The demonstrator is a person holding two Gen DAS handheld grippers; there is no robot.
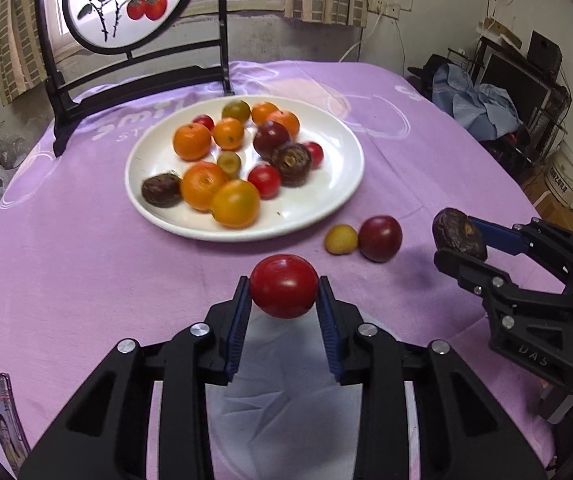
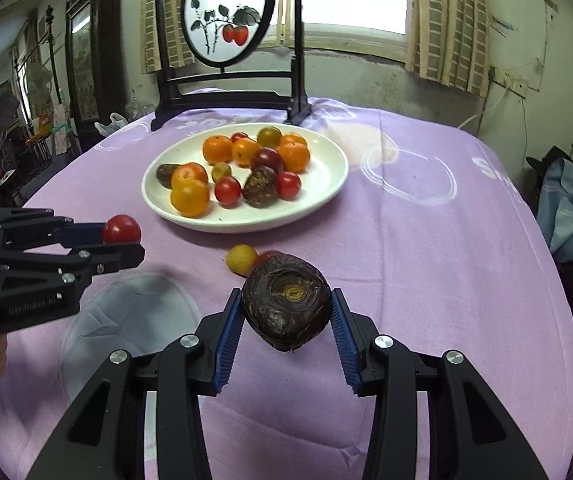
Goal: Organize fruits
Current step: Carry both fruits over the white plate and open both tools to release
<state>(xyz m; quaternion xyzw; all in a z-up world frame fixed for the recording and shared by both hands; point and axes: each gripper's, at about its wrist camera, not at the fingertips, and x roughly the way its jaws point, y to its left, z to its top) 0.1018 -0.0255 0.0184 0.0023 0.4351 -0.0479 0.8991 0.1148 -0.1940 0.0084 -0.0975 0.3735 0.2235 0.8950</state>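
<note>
The left gripper (image 1: 284, 294) is clamped on a red tomato (image 1: 284, 286), and it holds the fruit in the air above the near edge of the table (image 1: 66, 280). The right gripper (image 2: 287, 312) is clamped on a dark, wrinkled fruit (image 2: 286, 304), also lifted above the near part of the table, more to the right side. Both fruits sit between the blue pads and look well centred.

The white plate (image 1: 326, 200) stands near the far edge of the table, in front of the black stand (image 1: 62, 96). It already carries oranges, small tomatoes, plums and two more dark fruits. A yellow fruit (image 1: 340, 239) and a red plum (image 1: 380, 238) lie on the cloth just beside the near right rim of the plate, touching each other.

I judge the step in hand is to carry both fruits to the plate. To do it well, bring each one low over a bare part of the plate, for example the right side, and open the pads only when the fruit nearly rests there. A round tomato rolls easily, so a drop from high could send it off the rim. The two grippers should come in from separate sides, so they do not knock together.
</note>
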